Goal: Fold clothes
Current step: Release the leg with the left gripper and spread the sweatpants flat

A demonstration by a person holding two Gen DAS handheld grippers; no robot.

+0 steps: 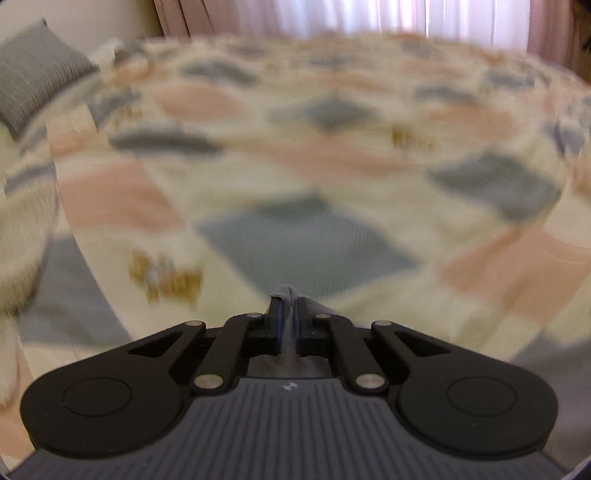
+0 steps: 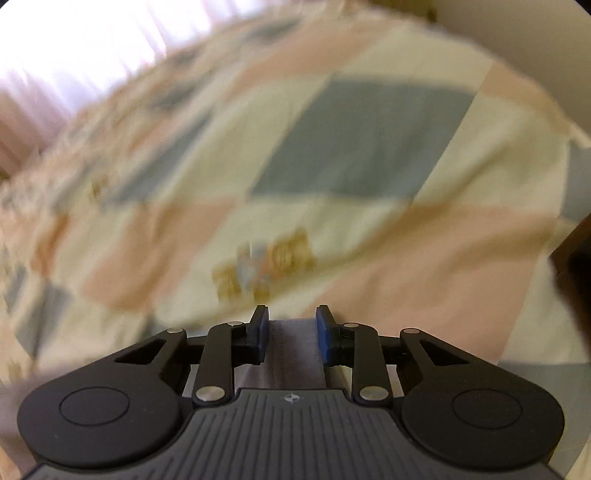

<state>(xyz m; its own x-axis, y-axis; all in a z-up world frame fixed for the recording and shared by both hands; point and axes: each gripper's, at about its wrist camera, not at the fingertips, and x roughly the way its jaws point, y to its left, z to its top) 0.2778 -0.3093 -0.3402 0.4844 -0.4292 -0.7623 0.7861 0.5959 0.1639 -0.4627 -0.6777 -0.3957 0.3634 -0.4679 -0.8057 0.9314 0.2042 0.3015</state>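
My left gripper [image 1: 289, 301] is shut on a fold of grey garment [image 1: 291, 295] that pokes out between the fingertips and trails off to the right below. My right gripper [image 2: 291, 314] has its jaws part open, with a grey hemmed strip of the garment [image 2: 291, 350] lying between the blue pads [image 2: 322, 338]; I cannot tell if the pads press it. Both grippers hang above a bed with a patchwork cover [image 1: 295, 166] of cream, pink and grey-blue squares. Both views are motion blurred.
A grey pillow [image 1: 33, 77] lies at the far left of the bed. Curtains [image 1: 369, 14] hang behind the bed's far edge. In the right wrist view the bed cover [image 2: 332, 147] ends at right beside dark furniture [image 2: 576, 266].
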